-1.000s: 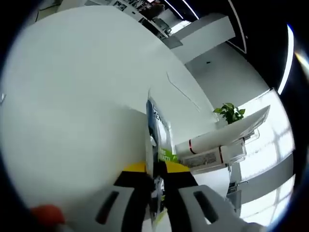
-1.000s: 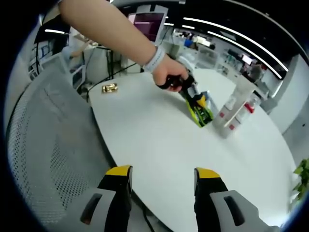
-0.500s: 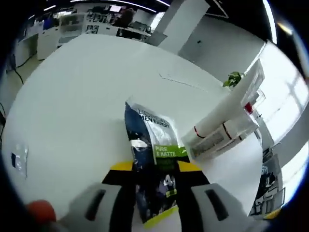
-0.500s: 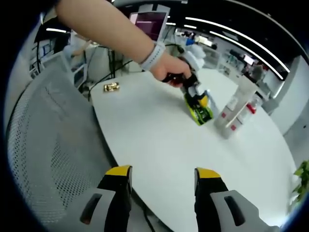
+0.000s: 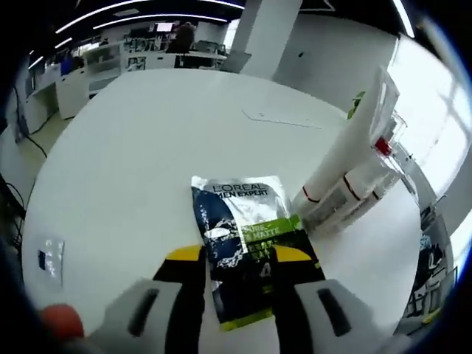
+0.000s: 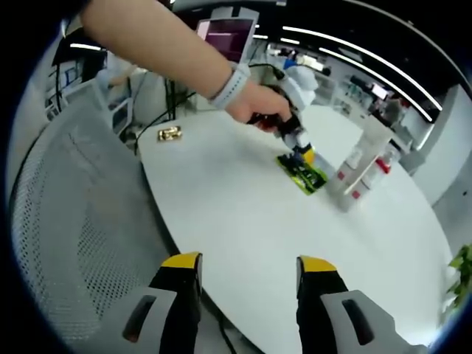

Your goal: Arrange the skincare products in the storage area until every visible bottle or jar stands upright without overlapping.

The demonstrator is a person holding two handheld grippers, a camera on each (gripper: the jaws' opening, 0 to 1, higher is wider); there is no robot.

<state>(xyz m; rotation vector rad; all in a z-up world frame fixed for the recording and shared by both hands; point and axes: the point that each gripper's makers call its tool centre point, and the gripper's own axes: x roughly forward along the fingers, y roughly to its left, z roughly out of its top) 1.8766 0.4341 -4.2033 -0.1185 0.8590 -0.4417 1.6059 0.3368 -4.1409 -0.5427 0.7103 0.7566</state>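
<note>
Skincare sachet [image 5: 247, 254] is lying flat on the white table [image 5: 133, 162] beside the upright tubes [image 5: 346, 173], left gripper [image 5: 234, 274] clamping its near end; right gripper [image 6: 247, 284] is hanging open, apart.

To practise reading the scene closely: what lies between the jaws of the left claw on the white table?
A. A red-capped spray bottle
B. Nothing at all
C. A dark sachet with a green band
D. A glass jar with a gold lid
C: the sachet lies flat on the table between the jaws of the left claw.
</note>
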